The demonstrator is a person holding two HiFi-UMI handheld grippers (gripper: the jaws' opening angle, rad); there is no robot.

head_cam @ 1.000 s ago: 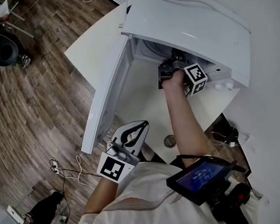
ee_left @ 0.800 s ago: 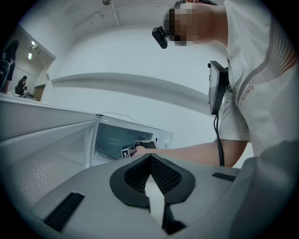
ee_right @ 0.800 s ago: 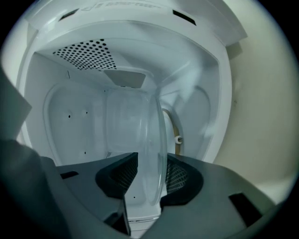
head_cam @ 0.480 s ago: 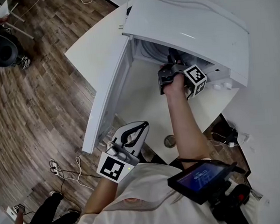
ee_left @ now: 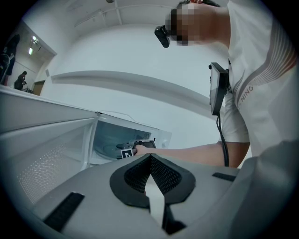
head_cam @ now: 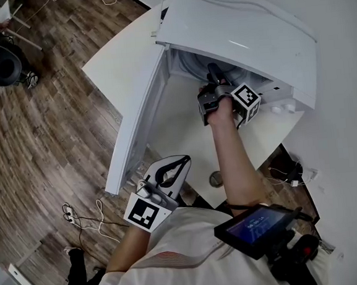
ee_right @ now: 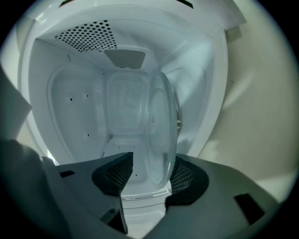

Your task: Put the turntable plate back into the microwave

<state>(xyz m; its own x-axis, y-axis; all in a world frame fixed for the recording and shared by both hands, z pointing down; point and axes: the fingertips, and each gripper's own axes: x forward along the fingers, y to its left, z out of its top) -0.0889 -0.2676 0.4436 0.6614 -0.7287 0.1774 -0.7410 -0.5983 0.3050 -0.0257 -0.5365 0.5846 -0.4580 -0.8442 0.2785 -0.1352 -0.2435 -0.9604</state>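
The white microwave [head_cam: 237, 28] stands on the table with its door [head_cam: 136, 117] swung wide to the left. My right gripper [head_cam: 215, 76] reaches into the cavity mouth. In the right gripper view the clear glass turntable plate [ee_right: 161, 135] shows edge-on between the jaws, close to the right pad [ee_right: 184, 175] and apart from the left one. The right gripper [ee_right: 153, 158] is open; its jaws have just been opening. My left gripper [head_cam: 185, 158] hangs back near my body, tips together [ee_left: 150, 158], holding nothing.
The open door blocks the left side of the table [head_cam: 183, 126]. A small round piece [head_cam: 216, 179] lies near the table's front edge. The microwave's knobs [head_cam: 281, 108] are right of my hand. Cables [head_cam: 79, 212] lie on the wooden floor.
My right hand has shifted a little left at the microwave's mouth and turned slightly. The left gripper has stayed put. A person at the lower left has moved.
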